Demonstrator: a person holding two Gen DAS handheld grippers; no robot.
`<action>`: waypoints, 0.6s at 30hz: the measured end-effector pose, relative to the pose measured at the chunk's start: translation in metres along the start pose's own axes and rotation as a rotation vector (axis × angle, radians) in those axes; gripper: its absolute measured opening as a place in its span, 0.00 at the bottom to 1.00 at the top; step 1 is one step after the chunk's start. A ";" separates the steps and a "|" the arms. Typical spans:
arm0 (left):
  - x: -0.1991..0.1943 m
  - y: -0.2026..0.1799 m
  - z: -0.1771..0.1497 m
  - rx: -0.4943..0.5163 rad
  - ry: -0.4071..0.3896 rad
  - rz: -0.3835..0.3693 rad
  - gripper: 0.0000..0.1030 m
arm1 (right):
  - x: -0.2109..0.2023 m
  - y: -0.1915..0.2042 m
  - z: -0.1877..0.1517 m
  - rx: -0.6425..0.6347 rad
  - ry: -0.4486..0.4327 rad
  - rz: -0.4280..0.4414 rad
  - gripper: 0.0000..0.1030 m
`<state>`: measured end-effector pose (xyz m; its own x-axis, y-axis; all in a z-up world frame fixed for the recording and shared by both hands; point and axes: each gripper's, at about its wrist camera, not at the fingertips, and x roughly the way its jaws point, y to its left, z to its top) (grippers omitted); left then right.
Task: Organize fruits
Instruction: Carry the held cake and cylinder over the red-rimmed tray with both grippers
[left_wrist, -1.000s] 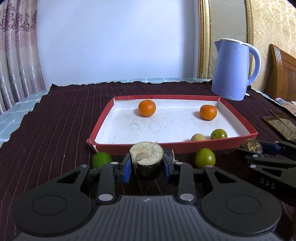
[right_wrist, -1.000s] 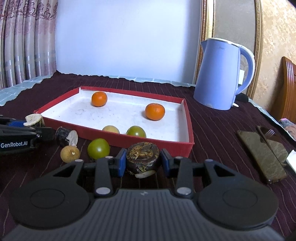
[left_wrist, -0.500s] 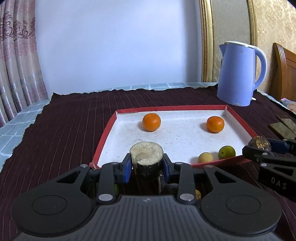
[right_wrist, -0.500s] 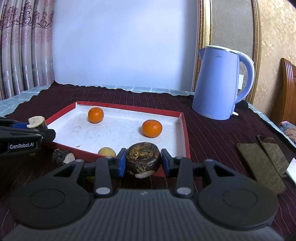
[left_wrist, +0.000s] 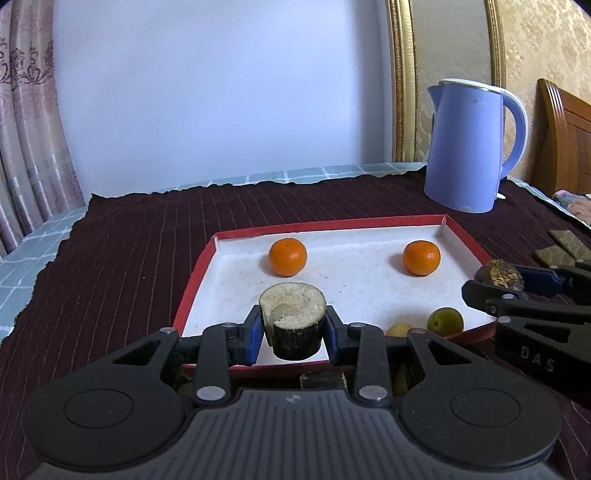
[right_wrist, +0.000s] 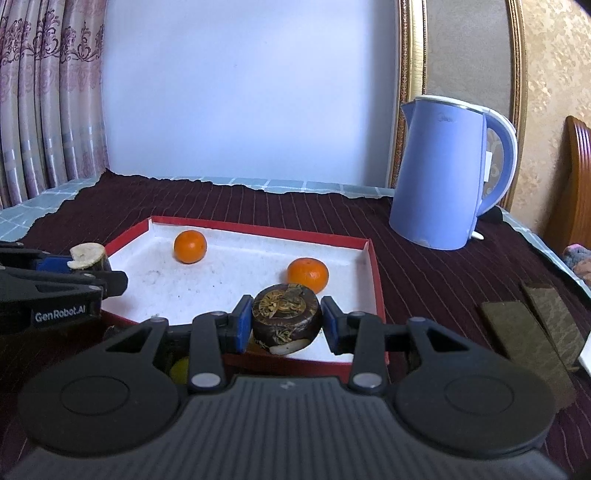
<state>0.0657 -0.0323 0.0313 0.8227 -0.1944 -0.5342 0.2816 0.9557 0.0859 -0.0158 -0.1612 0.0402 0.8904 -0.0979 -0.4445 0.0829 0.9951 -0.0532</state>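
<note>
Fruits: I've got a cane stub (left_wrist: 291, 325) clamped in my left gripper (left_wrist: 291, 334) and a dark round fruit (right_wrist: 285, 315) clamped in my right gripper (right_wrist: 286, 325), both held up over the near edge of the tray (left_wrist: 195, 277), pads tight on each side. Surface is a dark maroon striped cloth (left_wrist: 129, 251) laid over a pale blue checked cover (left_wrist: 33, 243); white wall behind, pink patterned curtain (right_wrist: 44, 92) to the left, gilt frame (left_wrist: 399, 81) and a blue kettle (right_wrist: 443, 173) back right w/ a wooden headboard (left_wrist: 565, 136) beyond it. Flat dark slabs (right_wrist: 528, 332) lie on the cloth right of the tray, can't tell what they are. Tray is red-rimmed w/ a white floor; inside sit two oranges (left_wrist: 287, 257) (left_wrist: 421, 257) toward the far side, well apart, plus a yellow fruit (left_wrist: 399, 328) and a green fruit (left_wrist: 445, 321) just beside each other near the front right wall. Stub stands w/ its long axis roughly upright, pale cut face on top tilted a bit toward the cam, dark bark down. Round fruit is a squat disc, flat mottled face up and tilted toward the cam, axis near vertical, a pale bit showing at its underside. More fruit shows under both grippers on the cloth, mostly hidden.
</note>
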 end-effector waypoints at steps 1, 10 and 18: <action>0.001 -0.001 0.001 0.004 0.003 -0.001 0.32 | 0.001 0.001 0.001 -0.004 0.001 -0.002 0.36; 0.011 -0.003 0.011 0.003 0.007 0.004 0.32 | 0.009 0.004 0.013 -0.019 -0.002 -0.004 0.36; 0.023 -0.004 0.018 0.005 0.014 0.017 0.32 | 0.016 0.004 0.018 -0.028 0.002 -0.008 0.36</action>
<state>0.0921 -0.0450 0.0338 0.8204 -0.1747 -0.5445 0.2698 0.9578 0.0991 0.0069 -0.1581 0.0489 0.8889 -0.1063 -0.4456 0.0778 0.9936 -0.0820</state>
